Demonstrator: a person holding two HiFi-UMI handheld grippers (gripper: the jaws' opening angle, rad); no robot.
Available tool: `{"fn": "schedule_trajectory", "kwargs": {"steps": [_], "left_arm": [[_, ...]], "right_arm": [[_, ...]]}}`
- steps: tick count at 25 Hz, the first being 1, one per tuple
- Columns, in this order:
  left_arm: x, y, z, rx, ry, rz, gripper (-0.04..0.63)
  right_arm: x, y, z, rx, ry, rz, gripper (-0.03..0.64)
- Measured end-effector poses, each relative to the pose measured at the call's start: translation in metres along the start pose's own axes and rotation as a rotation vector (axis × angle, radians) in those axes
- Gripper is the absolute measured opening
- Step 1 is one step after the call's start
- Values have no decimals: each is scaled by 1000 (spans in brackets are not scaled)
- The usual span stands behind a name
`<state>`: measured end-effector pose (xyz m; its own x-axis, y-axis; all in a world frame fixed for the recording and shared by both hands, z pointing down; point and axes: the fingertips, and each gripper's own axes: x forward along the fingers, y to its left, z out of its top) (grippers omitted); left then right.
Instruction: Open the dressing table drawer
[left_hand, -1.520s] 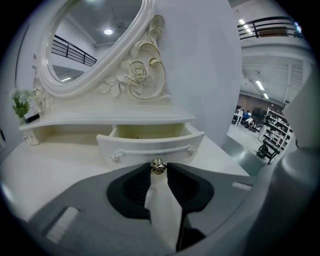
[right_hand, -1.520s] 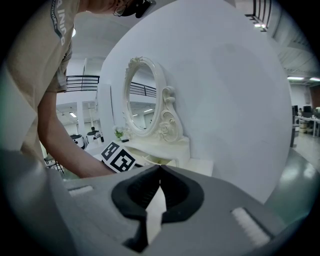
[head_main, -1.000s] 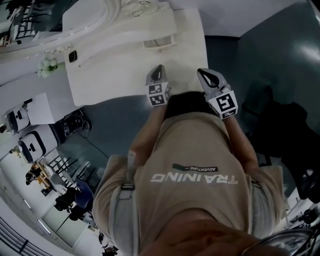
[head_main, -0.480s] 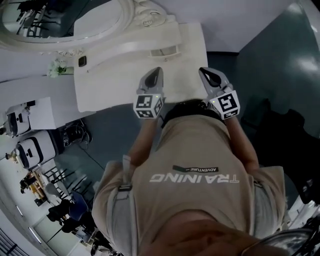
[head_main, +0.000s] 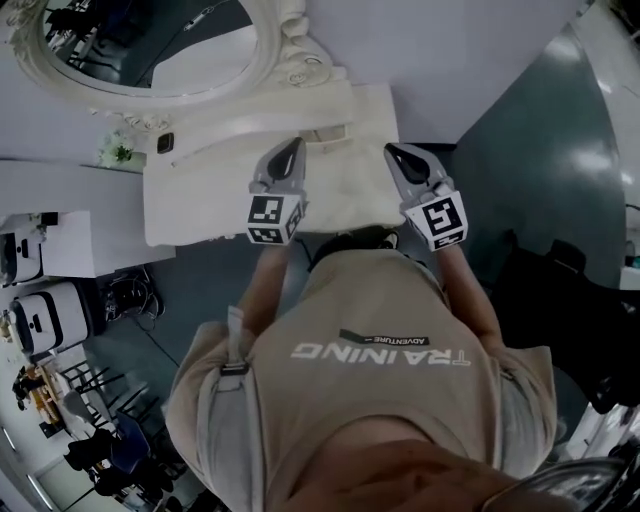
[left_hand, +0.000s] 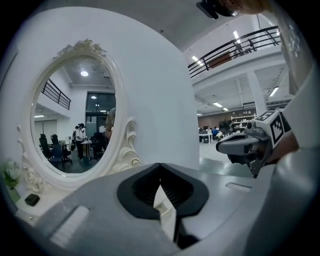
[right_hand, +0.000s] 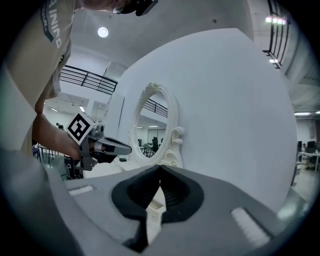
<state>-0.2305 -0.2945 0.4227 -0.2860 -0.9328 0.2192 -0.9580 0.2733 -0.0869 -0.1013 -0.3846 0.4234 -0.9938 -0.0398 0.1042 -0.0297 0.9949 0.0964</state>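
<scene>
The white dressing table (head_main: 340, 195) stands against the wall, with an oval mirror (head_main: 150, 50) in an ornate white frame behind it. A small drawer-like front (head_main: 326, 133) shows on the raised back ledge; any drawer under the tabletop is hidden by the person's body. My left gripper (head_main: 291, 150) hovers over the tabletop's middle, shut and empty. My right gripper (head_main: 391, 152) hovers over its right end, also shut and empty. In the left gripper view the left gripper (left_hand: 160, 167) faces the mirror (left_hand: 75, 115), with the right gripper (left_hand: 235, 146) beside it. In the right gripper view the right gripper (right_hand: 160, 170) points along the wall, the left gripper (right_hand: 117, 147) at its left.
A small potted plant (head_main: 120, 152) and a small dark object (head_main: 165, 143) sit at the table's left end. White machines (head_main: 40, 310) stand on the floor to the left. A dark chair (head_main: 560, 285) is at the right. A white wall (head_main: 450, 50) backs the table.
Both grippers have risen over the tabletop, still shut, the left one more. The mirror has come further into the head view.
</scene>
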Motion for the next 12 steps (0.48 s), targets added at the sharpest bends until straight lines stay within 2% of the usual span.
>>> {"fn": "schedule_trajectory", "kwargs": {"steps": [3,7,12], "left_arm": [[-5,3,9,30,-15,-6,8],[-13,8,11,115,-17,-3,8],[-17,24,-6,39,-10,0,8]], "right_arm": [[6,-6,4,16,-3,-28,3],[19,-1,8,17,0,-35,3],[33,4,8,5,21,-37,3]]}}
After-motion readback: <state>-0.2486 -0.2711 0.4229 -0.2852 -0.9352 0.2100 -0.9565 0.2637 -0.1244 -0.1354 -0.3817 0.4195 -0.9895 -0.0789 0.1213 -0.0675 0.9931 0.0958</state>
